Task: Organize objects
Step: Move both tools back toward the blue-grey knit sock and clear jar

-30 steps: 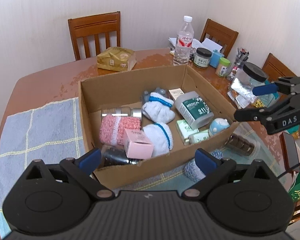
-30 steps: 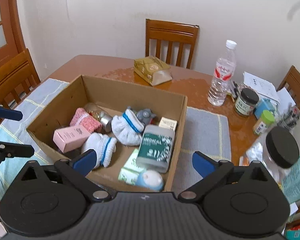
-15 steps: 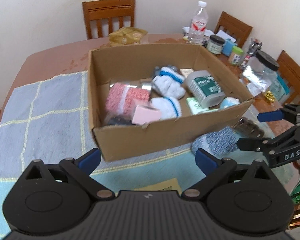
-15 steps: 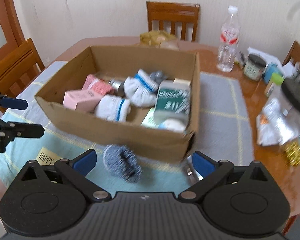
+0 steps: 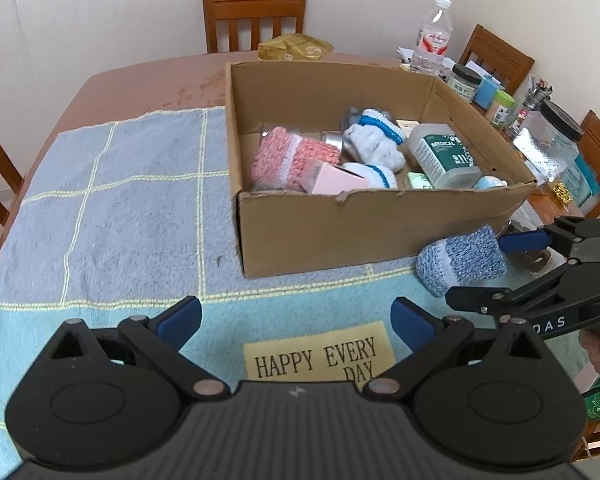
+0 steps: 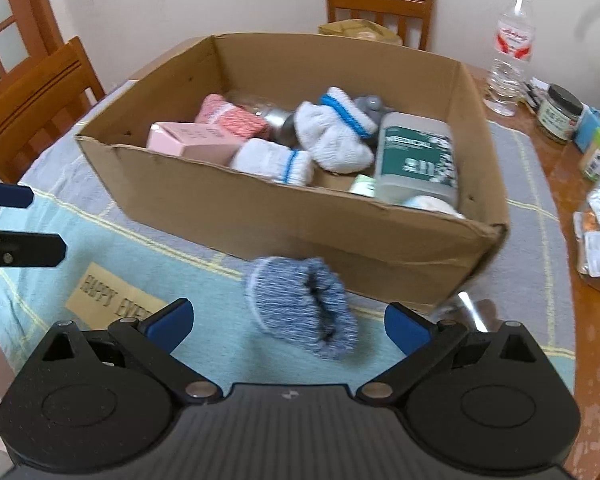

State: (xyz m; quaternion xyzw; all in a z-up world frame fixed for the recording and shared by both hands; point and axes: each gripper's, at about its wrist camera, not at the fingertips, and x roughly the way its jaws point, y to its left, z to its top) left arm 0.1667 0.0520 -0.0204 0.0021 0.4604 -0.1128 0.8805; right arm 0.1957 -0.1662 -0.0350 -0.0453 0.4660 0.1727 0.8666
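An open cardboard box [image 5: 320,232] [image 6: 300,220] stands on the blue checked mat [image 5: 112,200]. It holds a pink knit sock [image 5: 292,156], white socks with blue bands [image 5: 374,144], a pink carton [image 5: 340,180] and a green "MEDICAL" bottle [image 5: 444,156] [image 6: 418,160]. A rolled blue knit sock [image 5: 460,262] [image 6: 300,304] lies on the mat in front of the box. My right gripper [image 6: 286,318] [image 5: 478,268] is open, its fingers on either side of this sock, apart from it. My left gripper [image 5: 294,316] [image 6: 46,224] is open and empty over the mat.
A yellow "HAPPY EVERY DAY" label [image 5: 320,356] is on the mat. A water bottle [image 5: 434,36], small jars [image 5: 464,82], a clear black-lidded jar [image 5: 556,136] and a gold packet [image 5: 296,46] crowd the far and right table. Wooden chairs [image 5: 254,12] surround it.
Both grippers have pulled back and dropped low toward the near edge of the table. The blue sock, earlier partly hidden behind the box wall, now lies between the right gripper's open fingers.
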